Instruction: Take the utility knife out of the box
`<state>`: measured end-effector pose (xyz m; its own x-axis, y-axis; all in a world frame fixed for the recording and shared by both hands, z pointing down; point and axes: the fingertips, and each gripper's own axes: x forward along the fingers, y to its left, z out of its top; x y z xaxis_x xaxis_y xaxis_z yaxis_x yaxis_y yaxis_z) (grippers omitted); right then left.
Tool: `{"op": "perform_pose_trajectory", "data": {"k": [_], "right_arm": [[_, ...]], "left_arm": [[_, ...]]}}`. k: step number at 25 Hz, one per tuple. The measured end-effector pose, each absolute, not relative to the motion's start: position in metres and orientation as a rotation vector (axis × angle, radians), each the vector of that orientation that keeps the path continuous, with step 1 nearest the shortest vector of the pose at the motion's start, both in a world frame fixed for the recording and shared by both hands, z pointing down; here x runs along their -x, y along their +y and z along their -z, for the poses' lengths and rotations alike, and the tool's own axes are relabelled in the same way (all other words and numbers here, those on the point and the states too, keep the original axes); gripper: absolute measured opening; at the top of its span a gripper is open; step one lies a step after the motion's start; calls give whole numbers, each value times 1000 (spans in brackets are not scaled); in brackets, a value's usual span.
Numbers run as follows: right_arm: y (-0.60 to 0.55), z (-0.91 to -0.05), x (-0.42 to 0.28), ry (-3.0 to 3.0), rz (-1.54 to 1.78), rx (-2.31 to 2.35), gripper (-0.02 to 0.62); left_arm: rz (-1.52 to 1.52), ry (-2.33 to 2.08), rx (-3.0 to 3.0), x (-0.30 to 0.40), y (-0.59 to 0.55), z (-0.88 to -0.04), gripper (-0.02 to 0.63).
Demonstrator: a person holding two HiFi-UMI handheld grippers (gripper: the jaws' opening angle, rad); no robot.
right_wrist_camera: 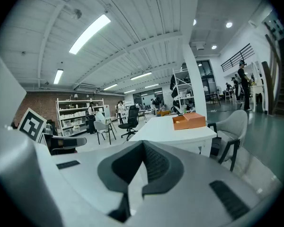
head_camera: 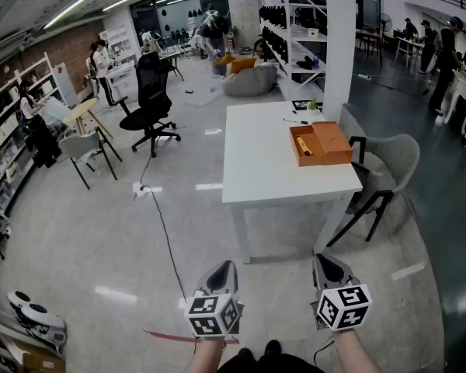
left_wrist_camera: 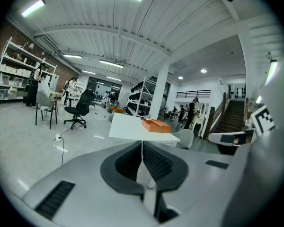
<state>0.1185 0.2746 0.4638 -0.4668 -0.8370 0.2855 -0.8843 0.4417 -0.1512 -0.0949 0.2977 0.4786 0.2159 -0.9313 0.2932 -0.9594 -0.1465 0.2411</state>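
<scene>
Orange box (head_camera: pixel 320 144) sits far beyond right hand-held gripper (head_camera: pixel 323 261).

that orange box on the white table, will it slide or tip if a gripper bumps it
Probably slides: the orange box looks like light cardboard on a smooth white table. Tipping seems unlikely, since it is low and wide. It sits near the edge by the grey chair, so a hard shove might push it off.

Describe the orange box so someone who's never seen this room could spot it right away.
Find the white table in the middle of the floor, in front of the white pillar. The orange box lies open near the edge beside the grey chair; it is the only orange thing on that table.
</scene>
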Motion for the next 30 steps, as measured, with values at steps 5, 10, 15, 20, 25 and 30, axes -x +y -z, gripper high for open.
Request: {"op": "perform_pose_trajectory", "data": {"k": [5, 10, 15, 20, 25, 30], "right_arm": [[272, -463, -114, -2548, -442, -1482, 0], [274, -466, -115, -2570, -461, -1452, 0], [270, -465, -127, -2584, -449, -1480, 0], [265, -463, -136, -2593, -445, -1478, 3], [256, -459, -140, -2596, -458, -1480, 44], [240, -464, -142, -2591, -483, -1475, 91]], "left_arm": [[-114, -1763, -2128, 93, 292, -475, 14], [-121, -1753, -2122, 88, 292, -479, 15], [-117, -1739, -2126, 77, 290, -484, 14], [-118, -1727, -2135, 66, 286, -486, 14], [-137, -1709, -2149, 62, 279, -484, 14], [-159, -1712, -2163, 60, 261, -484, 14]]}}
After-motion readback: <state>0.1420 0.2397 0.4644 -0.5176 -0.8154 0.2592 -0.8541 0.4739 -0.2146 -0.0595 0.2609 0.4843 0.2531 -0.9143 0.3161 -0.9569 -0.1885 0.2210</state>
